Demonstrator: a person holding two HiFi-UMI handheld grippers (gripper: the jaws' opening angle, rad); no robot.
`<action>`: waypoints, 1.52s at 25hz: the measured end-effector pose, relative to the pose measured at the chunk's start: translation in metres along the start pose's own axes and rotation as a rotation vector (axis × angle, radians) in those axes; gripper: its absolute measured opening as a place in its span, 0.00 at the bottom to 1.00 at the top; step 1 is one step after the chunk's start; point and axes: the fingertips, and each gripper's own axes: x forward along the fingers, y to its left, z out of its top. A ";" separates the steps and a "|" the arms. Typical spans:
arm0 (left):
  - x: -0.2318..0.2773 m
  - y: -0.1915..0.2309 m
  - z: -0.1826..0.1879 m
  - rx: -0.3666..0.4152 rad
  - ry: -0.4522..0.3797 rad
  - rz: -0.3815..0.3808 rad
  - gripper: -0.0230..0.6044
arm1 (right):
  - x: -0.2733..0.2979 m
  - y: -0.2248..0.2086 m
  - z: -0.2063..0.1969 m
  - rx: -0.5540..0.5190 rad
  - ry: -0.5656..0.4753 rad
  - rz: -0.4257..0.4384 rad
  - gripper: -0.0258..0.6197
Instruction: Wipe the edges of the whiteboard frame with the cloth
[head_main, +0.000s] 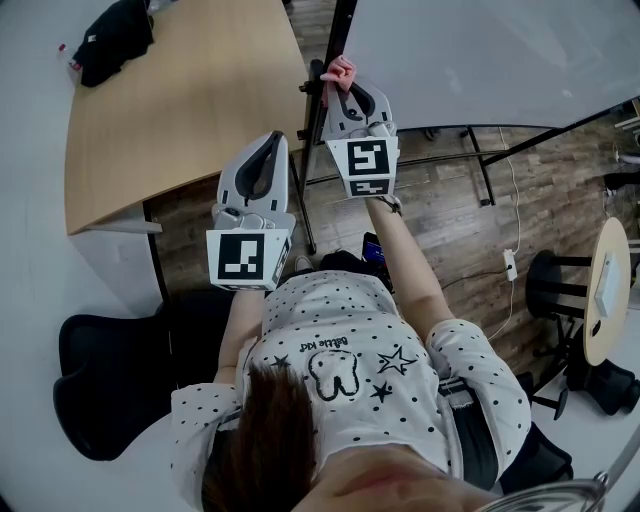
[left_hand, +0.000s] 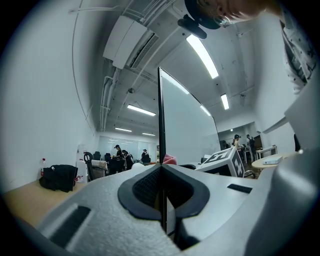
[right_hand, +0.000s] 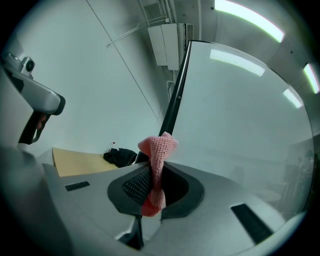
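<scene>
The whiteboard (head_main: 480, 50) stands ahead of me with a black frame (head_main: 341, 28) down its left edge. My right gripper (head_main: 345, 85) is shut on a pink knitted cloth (head_main: 338, 70), which it holds right at that edge. In the right gripper view the cloth (right_hand: 157, 165) sticks up from the shut right gripper (right_hand: 155, 172), with the frame (right_hand: 177, 95) just behind it. My left gripper (head_main: 272, 140) hangs lower and to the left, away from the board. Its jaws are shut with nothing between them, and the left gripper (left_hand: 161, 170) lines up with the frame edge (left_hand: 160, 115).
A wooden table (head_main: 180, 100) with a black bag (head_main: 115, 40) lies to the left of the board. The board's stand legs (head_main: 480, 160) spread over the wood floor. A black chair (head_main: 110, 370) is at my left, a round side table (head_main: 605, 290) at far right.
</scene>
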 end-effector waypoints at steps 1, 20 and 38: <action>0.000 0.000 0.000 -0.001 0.000 0.001 0.06 | 0.000 0.000 -0.001 0.002 0.002 0.000 0.08; -0.004 0.004 -0.002 -0.004 0.003 0.020 0.06 | -0.001 0.009 -0.031 0.017 0.066 0.019 0.08; -0.005 0.006 -0.002 -0.002 0.005 0.028 0.06 | -0.002 0.014 -0.047 0.033 0.097 0.034 0.08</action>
